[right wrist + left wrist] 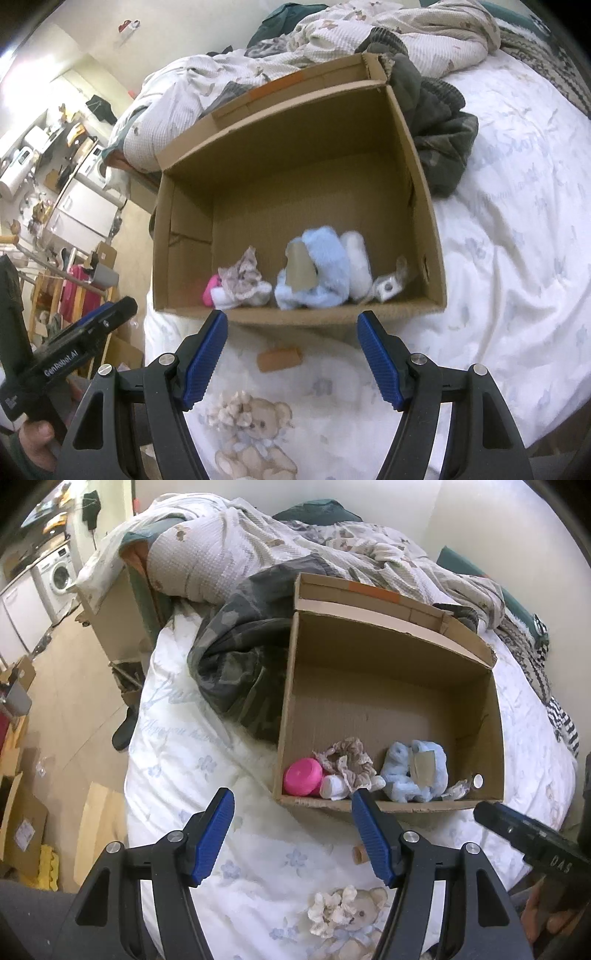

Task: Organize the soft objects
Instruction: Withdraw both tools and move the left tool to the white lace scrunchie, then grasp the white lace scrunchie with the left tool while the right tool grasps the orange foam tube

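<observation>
An open cardboard box (pixel 388 672) lies on the bed; it also shows in the right wrist view (pixel 295 177). Along its near wall lie a pink round item (pixel 302 776), a beige floral scrunchie (pixel 349 758), a fluffy light-blue item (pixel 413 771) with a card tag, and a small wrapped packet (pixel 469 784). A cream scrunchie (pixel 330 912) lies on the duvet over a printed teddy bear, also in the right wrist view (pixel 231 408). My left gripper (pixel 293 801) is open and empty before the box. My right gripper (pixel 291 323) is open and empty too.
A small brown cardboard tube (pixel 279 358) lies on the white duvet (pixel 498 258) before the box. A camouflage garment (pixel 240 657) and crumpled bedding (pixel 258 546) lie behind the box. Floor with boxes (pixel 22 823) and a washing machine (pixel 59 576) are to the left.
</observation>
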Demonstrator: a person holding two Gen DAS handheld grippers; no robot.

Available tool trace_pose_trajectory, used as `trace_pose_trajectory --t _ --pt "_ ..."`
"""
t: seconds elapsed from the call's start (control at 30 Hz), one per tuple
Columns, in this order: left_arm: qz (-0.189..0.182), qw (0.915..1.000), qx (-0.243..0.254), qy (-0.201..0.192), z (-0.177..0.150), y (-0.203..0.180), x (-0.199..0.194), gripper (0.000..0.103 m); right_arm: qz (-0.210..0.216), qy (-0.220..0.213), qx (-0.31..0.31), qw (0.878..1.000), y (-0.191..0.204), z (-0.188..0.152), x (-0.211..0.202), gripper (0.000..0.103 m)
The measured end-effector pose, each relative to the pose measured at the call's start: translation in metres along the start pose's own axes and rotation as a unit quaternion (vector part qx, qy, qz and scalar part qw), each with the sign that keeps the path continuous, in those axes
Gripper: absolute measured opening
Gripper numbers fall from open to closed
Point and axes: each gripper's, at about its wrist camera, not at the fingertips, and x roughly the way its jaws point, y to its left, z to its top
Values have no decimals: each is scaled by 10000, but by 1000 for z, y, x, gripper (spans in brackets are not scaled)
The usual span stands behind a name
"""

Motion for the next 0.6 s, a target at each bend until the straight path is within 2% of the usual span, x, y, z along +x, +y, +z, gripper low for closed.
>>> trace_pose_trajectory --t 0.17,0.23,0.3,0.37,0.47,0.53,0.6 --pt "119 9998 34 180 -12 0 3 63 71 174 41 9998 4 -12 3 77" --pt "59 9993 19 382 -17 1 10 63 97 227 38 9997 6 -16 5 77" --pt "8 9971 17 761 -24 0 23 63 87 286 17 9996 7 -19 7 77" --pt "-181 9914 -69 1291 -33 1 40 63 4 384 -10 9993 8 -23 11 77" --pt "-470 9830 -314 1747 -48 3 56 63 -93 576 51 9983 6 -26 21 77" --pt "-539 9764 -136 2088 -56 -6 69 63 -128 621 100 9979 4 -27 24 77" --pt "-457 9742 38 2209 -64 -16 76 63 -141 623 137 9979 3 -27 25 77"
